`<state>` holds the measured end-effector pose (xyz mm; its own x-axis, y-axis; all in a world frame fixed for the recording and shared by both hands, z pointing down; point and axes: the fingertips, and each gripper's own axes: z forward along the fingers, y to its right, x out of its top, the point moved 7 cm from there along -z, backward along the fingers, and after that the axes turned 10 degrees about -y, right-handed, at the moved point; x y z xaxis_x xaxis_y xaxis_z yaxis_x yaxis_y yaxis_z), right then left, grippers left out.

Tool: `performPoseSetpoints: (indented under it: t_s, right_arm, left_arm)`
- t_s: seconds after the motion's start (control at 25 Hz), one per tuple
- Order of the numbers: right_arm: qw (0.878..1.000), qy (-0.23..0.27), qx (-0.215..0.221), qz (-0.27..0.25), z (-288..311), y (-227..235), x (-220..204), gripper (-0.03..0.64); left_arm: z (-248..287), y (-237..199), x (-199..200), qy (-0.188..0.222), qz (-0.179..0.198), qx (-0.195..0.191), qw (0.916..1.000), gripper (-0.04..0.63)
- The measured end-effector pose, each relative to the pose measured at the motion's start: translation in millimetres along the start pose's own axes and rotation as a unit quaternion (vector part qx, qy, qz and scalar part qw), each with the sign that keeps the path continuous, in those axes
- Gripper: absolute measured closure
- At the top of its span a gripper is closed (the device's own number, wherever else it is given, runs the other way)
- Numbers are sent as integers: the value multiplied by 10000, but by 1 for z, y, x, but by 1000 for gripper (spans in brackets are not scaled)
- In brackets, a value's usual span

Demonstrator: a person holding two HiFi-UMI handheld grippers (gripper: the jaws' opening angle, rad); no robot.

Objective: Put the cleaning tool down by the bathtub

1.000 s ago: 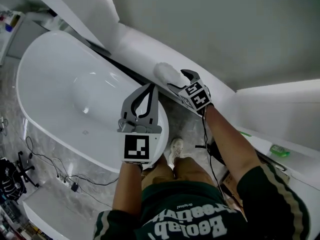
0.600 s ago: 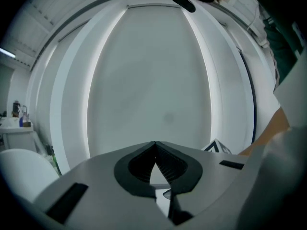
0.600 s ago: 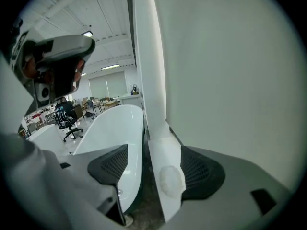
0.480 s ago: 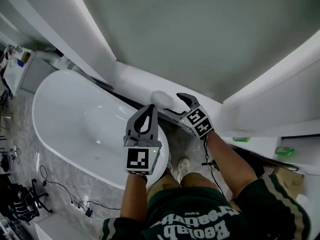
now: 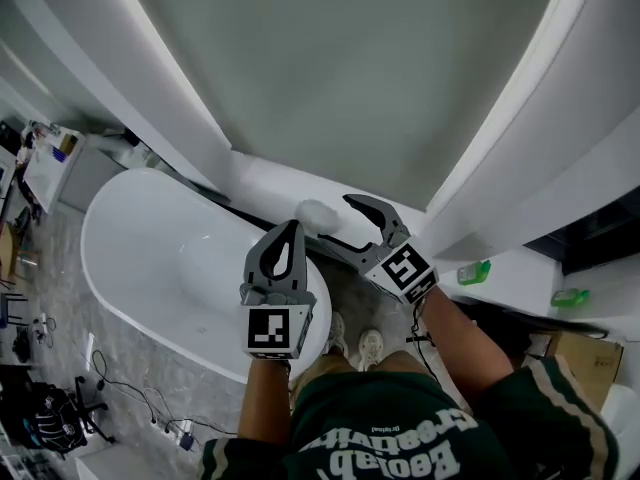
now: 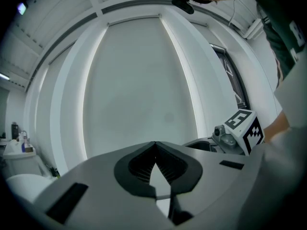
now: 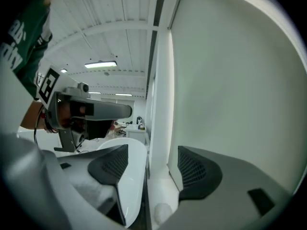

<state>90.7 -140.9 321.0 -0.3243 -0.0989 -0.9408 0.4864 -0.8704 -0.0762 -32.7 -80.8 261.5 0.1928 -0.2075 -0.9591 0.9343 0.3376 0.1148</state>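
The right gripper (image 7: pixel 151 163) has its jaws spread wide with nothing between them. The fluffy white tool (image 7: pixel 161 211) lies free just below them on the narrow ledge (image 7: pixel 159 186), which runs between the tub (image 7: pixel 128 166) and the wall (image 7: pixel 230 80). The left gripper (image 6: pixel 154 143) has its tips pressed together and holds nothing. It hangs over the tub's near end, just beside the right gripper.
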Motion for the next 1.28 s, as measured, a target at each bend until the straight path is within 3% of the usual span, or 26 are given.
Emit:
performPoseSetpoints:
  t_s: [0.24, 0.44, 0.8, 1.2, 1.28]
  right_arm:
    - [9960, 798, -128, -379, -61, -16, 36, 287]
    - [9887, 1457, -214, -286, -114, -28, 63, 288]
    - [9791, 1819, -436, -795, -169, -50, 92, 312]
    - [9747, 1906, -560, -1026, -175, -63, 96, 592]
    - [9753, 1889, -482, -1035, -174, -64, 95, 600]
  left_arm:
    - [-27, 30, 25, 327, 295, 82, 9990, 588]
    - [-44, 48, 39, 520, 401, 21, 9978, 588]
    - [-72, 68, 67, 791, 519, -148, 9954, 588]
    - [-75, 72, 70, 782, 824, -230, 9933, 588]
    - [-75, 72, 70, 767, 870, -213, 9930, 588]
